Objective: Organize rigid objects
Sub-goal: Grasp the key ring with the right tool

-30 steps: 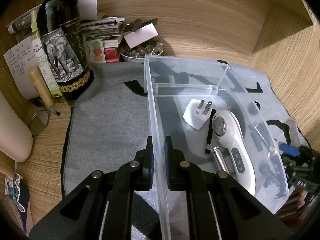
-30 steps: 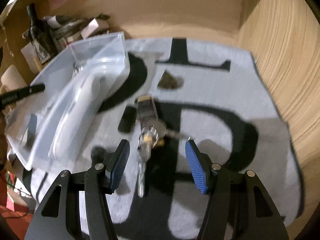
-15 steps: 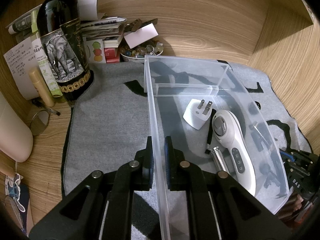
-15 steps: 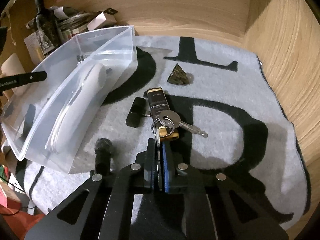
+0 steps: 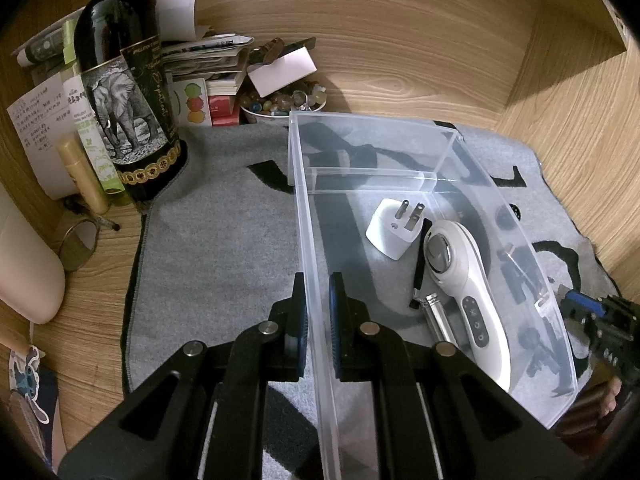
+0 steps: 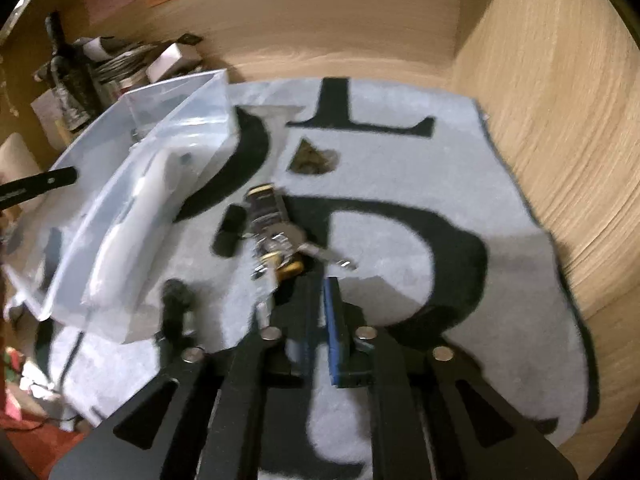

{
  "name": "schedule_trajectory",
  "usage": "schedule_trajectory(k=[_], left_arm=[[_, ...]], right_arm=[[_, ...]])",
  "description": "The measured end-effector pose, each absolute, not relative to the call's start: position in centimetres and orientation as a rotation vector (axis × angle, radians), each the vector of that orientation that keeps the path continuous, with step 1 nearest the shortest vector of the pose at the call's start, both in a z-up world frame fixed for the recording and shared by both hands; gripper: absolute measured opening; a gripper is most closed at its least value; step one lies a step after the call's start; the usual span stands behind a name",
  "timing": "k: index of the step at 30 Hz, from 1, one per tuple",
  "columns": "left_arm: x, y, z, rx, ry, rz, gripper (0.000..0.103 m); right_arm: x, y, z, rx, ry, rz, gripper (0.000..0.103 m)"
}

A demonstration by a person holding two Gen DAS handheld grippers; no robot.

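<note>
While our left gripper (image 5: 318, 316) is clamped on the near wall of the clear bin (image 5: 460, 148), our right gripper (image 6: 316, 320) is closed on the key bunch (image 6: 276, 252) over the grey mat (image 6: 400, 184). We note a white plug (image 5: 390, 228) and white handheld device (image 5: 468, 292) inside the bin.

A wooden desk (image 5: 400, 64) carries a grey mat (image 5: 224, 240) (black-lettered) and a wine bottle (image 5: 124, 92).

Left wrist view: bin (image 5: 400, 152) on mat (image 5: 224, 248); plug adapter (image 5: 394, 228) inside, handheld device (image 5: 468, 292) at its 4 o'clock; bottle (image 5: 128, 92) at bin's 9 o'clock. Right wrist view: keys (image 6: 280, 248) at bin's 3 o'clock.
</note>
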State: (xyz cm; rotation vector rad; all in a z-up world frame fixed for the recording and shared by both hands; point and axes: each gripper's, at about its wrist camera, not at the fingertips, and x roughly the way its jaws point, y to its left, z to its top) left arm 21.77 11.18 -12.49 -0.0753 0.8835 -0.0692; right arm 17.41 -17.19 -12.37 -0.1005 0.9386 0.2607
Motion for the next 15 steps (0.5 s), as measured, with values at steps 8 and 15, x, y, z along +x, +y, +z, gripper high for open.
schedule_trajectory(k=[8,15], left_arm=[[21.7,11.1,-12.5,-0.072,0.884,-0.069,0.009],[21.7,11.1,-12.5,-0.074,0.885,-0.069,0.009]], right_arm=[[17.6,-15.3,-12.2,-0.200,0.885,0.259,0.040],[20.9,-16.2,-13.0,-0.181,0.907,0.232,0.040]])
